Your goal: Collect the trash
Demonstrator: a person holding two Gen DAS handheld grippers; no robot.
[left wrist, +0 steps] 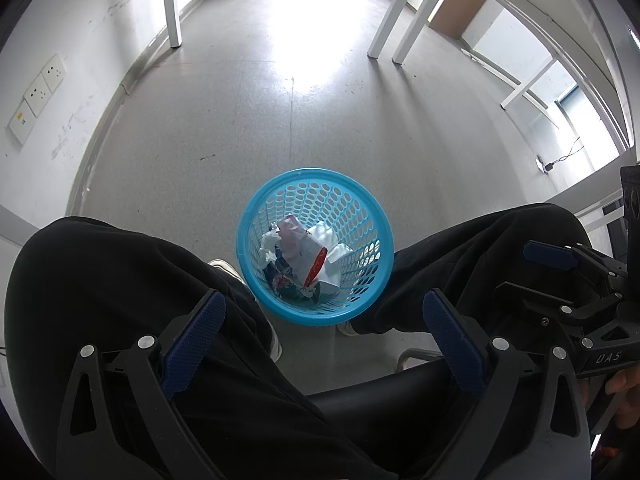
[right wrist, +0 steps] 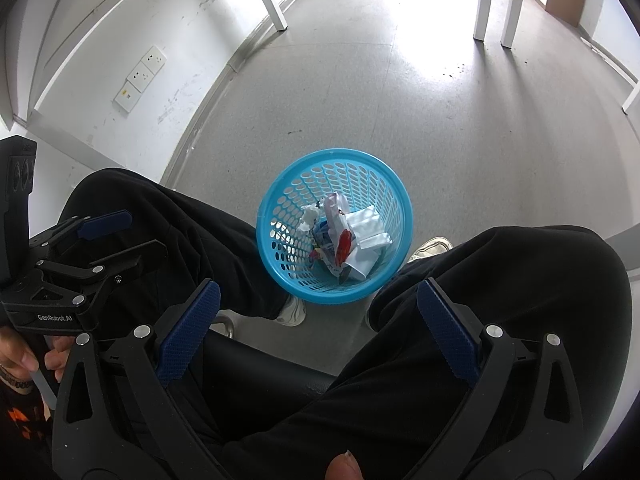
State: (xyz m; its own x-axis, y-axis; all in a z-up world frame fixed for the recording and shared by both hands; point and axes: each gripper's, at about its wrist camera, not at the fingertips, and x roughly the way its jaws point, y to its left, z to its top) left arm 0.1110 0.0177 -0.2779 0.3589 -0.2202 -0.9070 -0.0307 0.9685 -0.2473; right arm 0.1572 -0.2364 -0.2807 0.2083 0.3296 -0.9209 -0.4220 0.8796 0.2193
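A blue perforated wastebasket point(left wrist: 256, 216) point(right wrist: 400, 188) stands on the floor between a seated person's knees. Inside it lies trash point(left wrist: 308, 256) point(right wrist: 344, 232): crumpled white paper, a wrapper with red print and other scraps. My left gripper point(left wrist: 324, 308) is held above the person's lap, open, with nothing between its blue pads point(left wrist: 196, 344). My right gripper point(right wrist: 318, 304) is likewise open and empty over the lap. Each gripper also shows in the other's view: the right gripper point(left wrist: 532, 276) at the right edge, the left gripper point(right wrist: 128, 236) at the left edge.
The person's black trouser legs point(left wrist: 120, 280) point(right wrist: 520, 300) and pale shoes point(right wrist: 434, 246) flank the basket. White table legs point(left wrist: 172, 4) point(right wrist: 484, 0) stand on the grey floor beyond. A white wall with sockets point(left wrist: 40, 92) runs along the left. A hand point(right wrist: 20, 360) grips the left handle.
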